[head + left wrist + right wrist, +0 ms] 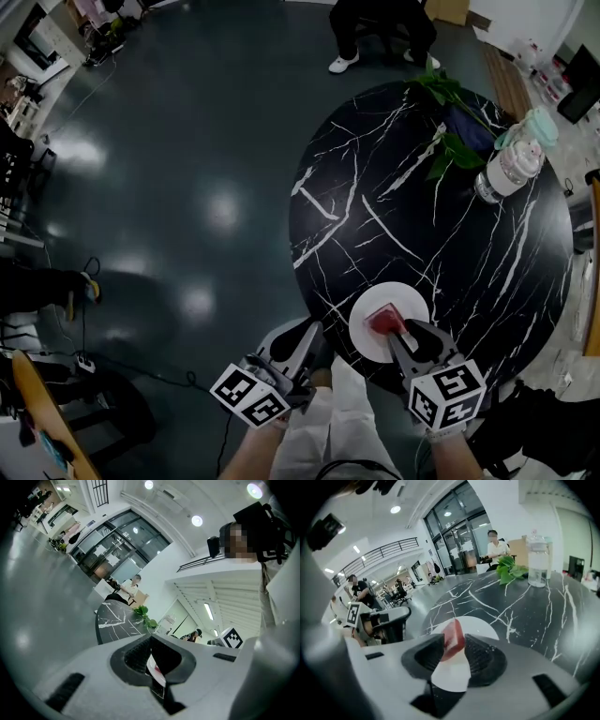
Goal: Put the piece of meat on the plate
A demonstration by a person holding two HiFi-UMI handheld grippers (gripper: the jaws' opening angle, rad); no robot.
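While the right gripper tips downward over the near edge of the round table, its jaws stand apart on either side of the piece of meat. A thin gap shows at the right-hand pad, so the grip is let go rather than clenched. The left gripper is held roughly level and rolled to one side, just off the table's near edge and left of the plate. Its jaw tips meet with nothing between them. The table top is glossy black stone crossed by thin white veins. The plate is a plain white disc lying close to the near edge. The meat is a small thick red block with a paler pink face, and it sits about the middle of the plate. Its long axis runs along the line of the right jaws, away from the person toward the table's middle, with its broad faces turned to the pads. Near the far right edge stand a clear plastic bottle and a sprig of green leaves.
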